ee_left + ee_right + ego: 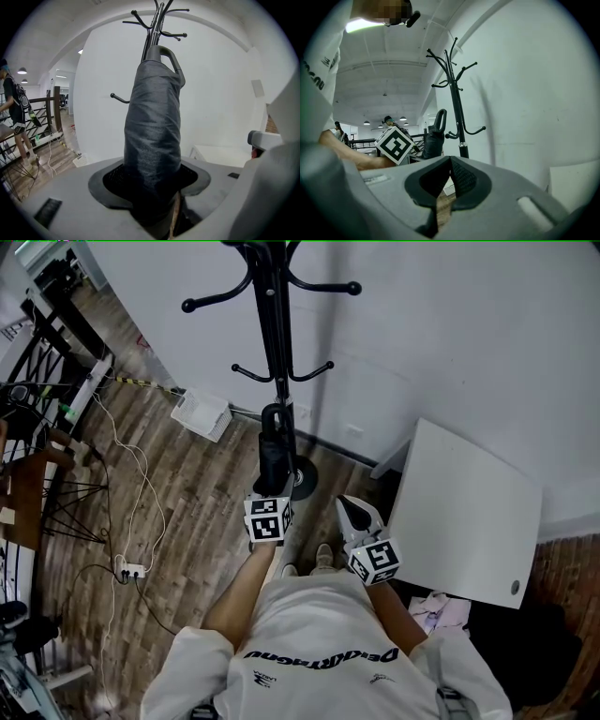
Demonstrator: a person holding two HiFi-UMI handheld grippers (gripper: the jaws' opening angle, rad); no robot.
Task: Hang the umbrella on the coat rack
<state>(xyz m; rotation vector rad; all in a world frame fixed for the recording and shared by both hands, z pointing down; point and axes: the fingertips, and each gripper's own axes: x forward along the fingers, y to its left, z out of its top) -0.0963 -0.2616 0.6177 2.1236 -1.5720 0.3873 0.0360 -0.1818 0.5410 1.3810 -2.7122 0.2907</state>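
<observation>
Clamping the umbrella [152,136], left gripper [270,488] faces the coat rack [273,324]; right gripper [349,507] (jaws together, empty) beside white table [469,512]

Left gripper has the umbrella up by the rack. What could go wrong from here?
The left gripper clamps the umbrella low on its body, so it may tip or slip when lifted. Its handle loop could miss or knock the coat rack, rocking it.
</observation>
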